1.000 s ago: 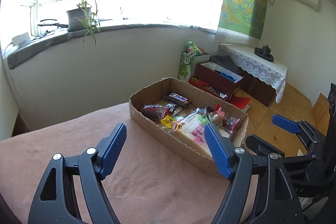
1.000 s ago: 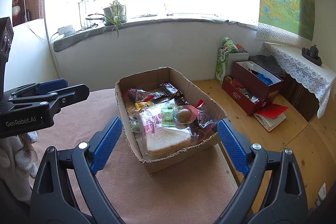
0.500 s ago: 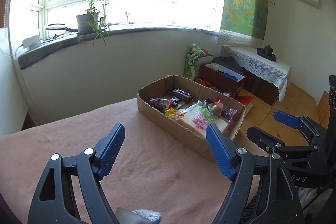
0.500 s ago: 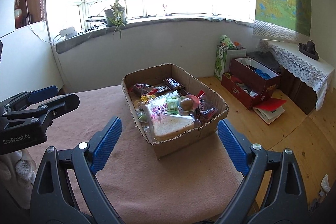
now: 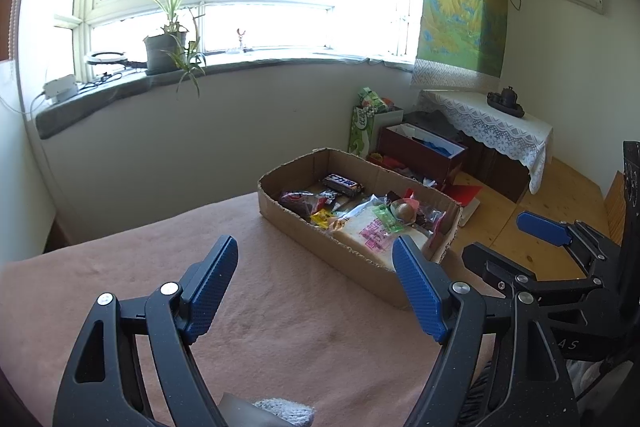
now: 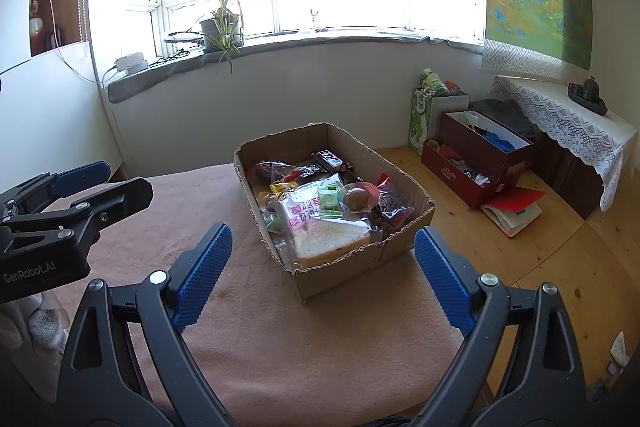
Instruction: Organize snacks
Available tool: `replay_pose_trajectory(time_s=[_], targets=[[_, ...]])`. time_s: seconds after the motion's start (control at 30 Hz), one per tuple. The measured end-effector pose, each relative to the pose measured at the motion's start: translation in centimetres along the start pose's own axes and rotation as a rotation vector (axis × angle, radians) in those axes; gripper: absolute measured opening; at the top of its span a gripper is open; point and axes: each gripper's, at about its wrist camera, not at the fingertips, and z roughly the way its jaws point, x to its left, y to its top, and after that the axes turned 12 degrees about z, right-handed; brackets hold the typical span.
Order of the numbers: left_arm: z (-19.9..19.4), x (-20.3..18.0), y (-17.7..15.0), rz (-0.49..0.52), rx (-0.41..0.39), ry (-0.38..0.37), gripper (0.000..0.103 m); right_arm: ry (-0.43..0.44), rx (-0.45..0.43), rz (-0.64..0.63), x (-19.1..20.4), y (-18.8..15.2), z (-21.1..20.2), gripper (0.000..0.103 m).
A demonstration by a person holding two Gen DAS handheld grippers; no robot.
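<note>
A shallow cardboard box (image 5: 304, 223) (image 6: 360, 259) of snacks sits at the far right corner of a pink-covered table (image 5: 280, 307). Inside lie a bagged bread slice (image 6: 324, 235), a dark chocolate bar (image 5: 342, 183), a round brown sweet (image 6: 356, 197), a yellow packet (image 5: 322, 217) and several other wrappers. My left gripper (image 5: 316, 259) hovers open over the cloth, short of the box, with nothing between its blue pads. My right gripper (image 6: 322, 255) is open too, its pads framing the box's near end from behind, apart from it.
Beyond the table's right edge is a wooden floor (image 6: 560, 267) with a dark red box (image 6: 476, 159), a green bag (image 6: 424, 115) and a book. A lace-covered side table (image 6: 568, 115) stands at far right. A windowsill with a potted plant (image 5: 168, 43) runs behind.
Both grippers have drawn back from the box, which now looks smaller and farther away in each view. Their jaws stay wide apart and empty.
</note>
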Motion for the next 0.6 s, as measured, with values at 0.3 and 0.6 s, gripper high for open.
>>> replay_pose_trajectory(time_s=[0.3,0.6], targets=[[-0.31,-0.2,-0.01,0.006,-0.001,0.003,0.08,0.008,0.002,-0.007,0.22,-0.03,-0.12,0.095],[-0.48,-0.46,0.12,0.004,-0.002,-0.007,0.08,0.007,0.0,-0.007,0.33,-0.05,-0.18,0.095]])
